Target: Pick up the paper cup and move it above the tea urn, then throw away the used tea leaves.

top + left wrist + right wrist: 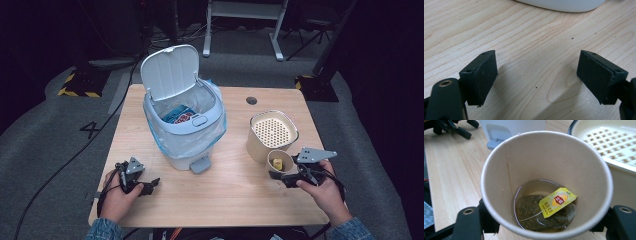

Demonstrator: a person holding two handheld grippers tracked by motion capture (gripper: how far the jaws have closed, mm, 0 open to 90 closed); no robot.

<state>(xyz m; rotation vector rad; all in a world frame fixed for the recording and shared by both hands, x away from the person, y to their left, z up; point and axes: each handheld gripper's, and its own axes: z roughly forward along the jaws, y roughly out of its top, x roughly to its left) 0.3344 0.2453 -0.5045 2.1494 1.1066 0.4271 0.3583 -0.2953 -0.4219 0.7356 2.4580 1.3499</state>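
Note:
A paper cup (499, 170) stands between the jaws of my right gripper (546, 220), which press on its sides from left and right. Inside it lie a wet tea bag (534, 216), its yellow tag (557, 201) and a little liquid. In the high view the paper cup (276, 161) is at the right, just in front of the beige container, with my right gripper (281, 176) shut on it. My left gripper (150, 186) rests low over the table at the front left. Its pads (482, 75) are wide apart with only bare wood between them.
A white pedal bin (187, 130) with a plastic liner stands mid-table, lid (169, 70) raised and pedal (200, 164) facing me; packaging lies inside. A beige container (260, 142) with a perforated insert (614, 142) sits right of it. The wooden table (225, 197) ends close in front.

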